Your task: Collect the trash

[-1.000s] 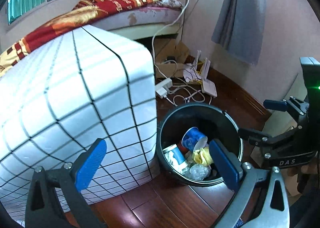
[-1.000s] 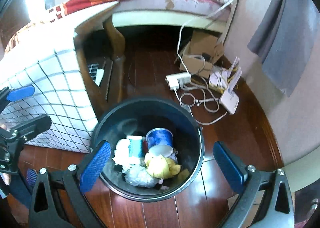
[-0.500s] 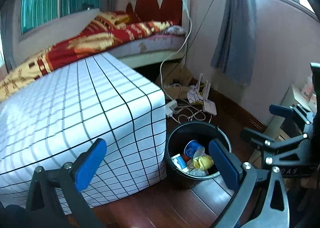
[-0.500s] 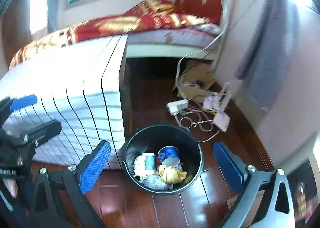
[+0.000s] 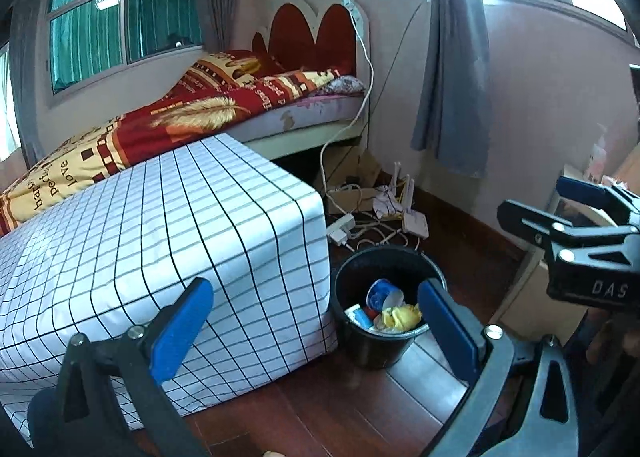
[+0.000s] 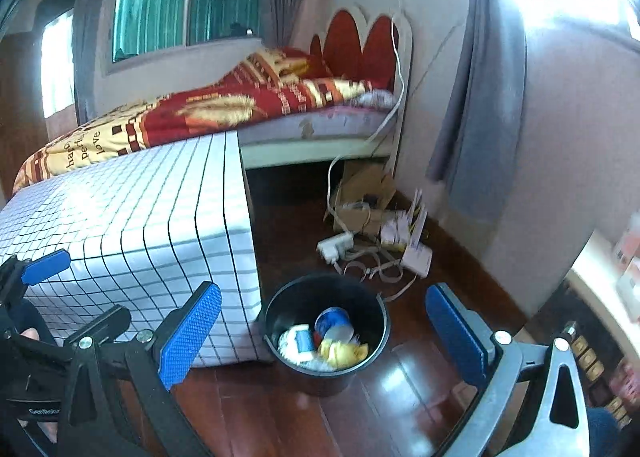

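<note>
A black trash bin (image 5: 362, 333) (image 6: 372, 361) stands on the wooden floor beside a table draped in a white checked cloth (image 5: 160, 233) (image 6: 132, 225). Inside lie a blue paper cup (image 5: 380, 293) (image 6: 332, 321), a yellow crumpled wrapper (image 5: 400, 315) (image 6: 340, 351) and white and blue scraps. My left gripper (image 5: 316, 325) is open and empty, raised well above and back from the bin. My right gripper (image 6: 322, 331) is open and empty too, also high over the bin. The right gripper shows at the right edge of the left wrist view (image 5: 576, 217).
A bed with a red and gold blanket (image 5: 200, 113) runs along the back wall. A power strip (image 5: 340, 227), tangled cables, a white router (image 5: 414, 223) and a cardboard box (image 6: 364, 193) lie on the floor behind the bin. A grey curtain (image 5: 456, 57) hangs at right.
Both grippers have drawn up and back from just over the bin; the bin looks smaller and more of the room shows. Both stayed open and empty.
</note>
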Demonstrator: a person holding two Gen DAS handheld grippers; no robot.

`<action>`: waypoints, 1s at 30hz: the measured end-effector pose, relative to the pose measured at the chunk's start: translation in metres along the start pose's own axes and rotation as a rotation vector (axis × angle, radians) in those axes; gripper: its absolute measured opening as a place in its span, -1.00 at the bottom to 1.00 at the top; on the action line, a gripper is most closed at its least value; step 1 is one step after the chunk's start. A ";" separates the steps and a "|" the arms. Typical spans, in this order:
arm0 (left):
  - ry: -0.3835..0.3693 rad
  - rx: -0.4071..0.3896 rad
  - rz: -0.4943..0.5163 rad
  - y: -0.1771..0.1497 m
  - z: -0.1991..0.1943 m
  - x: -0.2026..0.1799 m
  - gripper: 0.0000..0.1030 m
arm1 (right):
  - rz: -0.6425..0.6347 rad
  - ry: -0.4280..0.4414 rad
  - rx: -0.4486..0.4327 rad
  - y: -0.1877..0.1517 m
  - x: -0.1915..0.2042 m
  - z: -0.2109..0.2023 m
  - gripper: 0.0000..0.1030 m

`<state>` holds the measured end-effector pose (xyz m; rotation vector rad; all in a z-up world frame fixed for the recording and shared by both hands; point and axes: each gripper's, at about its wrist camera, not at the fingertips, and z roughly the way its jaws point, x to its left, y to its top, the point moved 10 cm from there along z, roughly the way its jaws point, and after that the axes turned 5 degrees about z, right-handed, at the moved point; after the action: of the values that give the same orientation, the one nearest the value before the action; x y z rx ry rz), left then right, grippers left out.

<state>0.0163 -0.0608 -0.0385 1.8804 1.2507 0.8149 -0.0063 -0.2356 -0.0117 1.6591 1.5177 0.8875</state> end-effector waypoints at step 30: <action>0.004 -0.053 -0.012 0.010 -0.008 0.005 0.99 | -0.016 0.000 -0.021 0.007 0.003 -0.006 1.00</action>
<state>0.0159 -0.0565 -0.0254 1.8282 1.2301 0.8374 -0.0074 -0.2332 -0.0024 1.6292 1.5146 0.8916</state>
